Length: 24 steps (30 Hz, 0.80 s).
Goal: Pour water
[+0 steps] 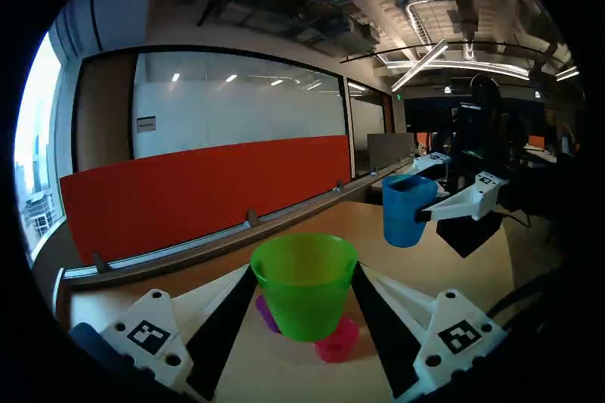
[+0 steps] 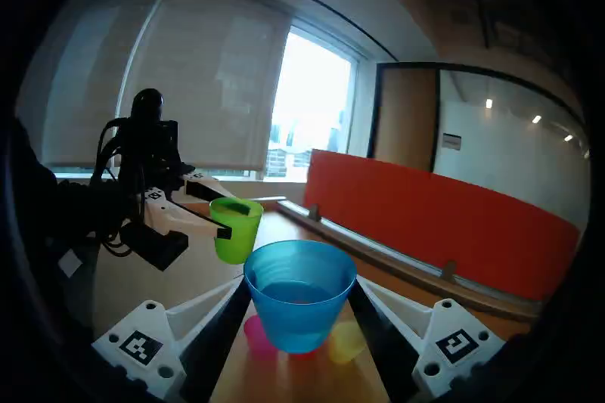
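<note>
Right gripper view: right tool [image 2: 300, 291] clamps blue cup [image 2: 300, 320] containing water [image 2: 296, 294]. Left tool [image 1: 304, 280] clamps green cup [image 1: 304, 301]; contents cannot be determined.

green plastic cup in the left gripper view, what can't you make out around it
- Inside of the green plastic cup: left gripper view, its own wall hides it.
- Small purple piece and pink piece: same view, partly hidden behind that cup.

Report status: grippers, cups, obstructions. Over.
Left gripper shut on green cup, upright. Right gripper shut on blue cup, water inside, untilted. Cups apart. Pink cup on table below green one.
</note>
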Tool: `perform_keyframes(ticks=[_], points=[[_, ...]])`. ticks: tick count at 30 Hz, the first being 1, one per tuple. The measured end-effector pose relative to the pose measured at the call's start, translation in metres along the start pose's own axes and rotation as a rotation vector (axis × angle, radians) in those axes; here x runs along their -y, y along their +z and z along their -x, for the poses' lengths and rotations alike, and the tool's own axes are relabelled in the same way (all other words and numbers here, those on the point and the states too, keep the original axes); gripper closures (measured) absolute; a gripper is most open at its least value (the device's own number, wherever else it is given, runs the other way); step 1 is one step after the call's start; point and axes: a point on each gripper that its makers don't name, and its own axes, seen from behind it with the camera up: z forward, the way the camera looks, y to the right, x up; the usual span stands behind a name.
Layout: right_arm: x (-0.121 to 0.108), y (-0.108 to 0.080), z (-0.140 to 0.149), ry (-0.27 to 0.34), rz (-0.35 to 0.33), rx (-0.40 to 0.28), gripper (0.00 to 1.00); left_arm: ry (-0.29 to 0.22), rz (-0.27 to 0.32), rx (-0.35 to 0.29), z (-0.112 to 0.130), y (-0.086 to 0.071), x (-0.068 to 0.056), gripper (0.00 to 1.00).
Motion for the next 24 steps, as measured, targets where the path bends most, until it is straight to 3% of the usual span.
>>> perform_keyframes(ticks=[14, 24], points=[[-0.001, 0.001, -0.002, -0.047, -0.001, 0.015, 0.1, -0.029, 0.027, 0.009, 0.01, -0.001, -0.012, 0.13], [-0.001, 0.005, -0.012, -0.117, -0.015, 0.013, 0.1, -0.031, 0.051, 0.017, 0.018, -0.003, -0.022, 0.13]])
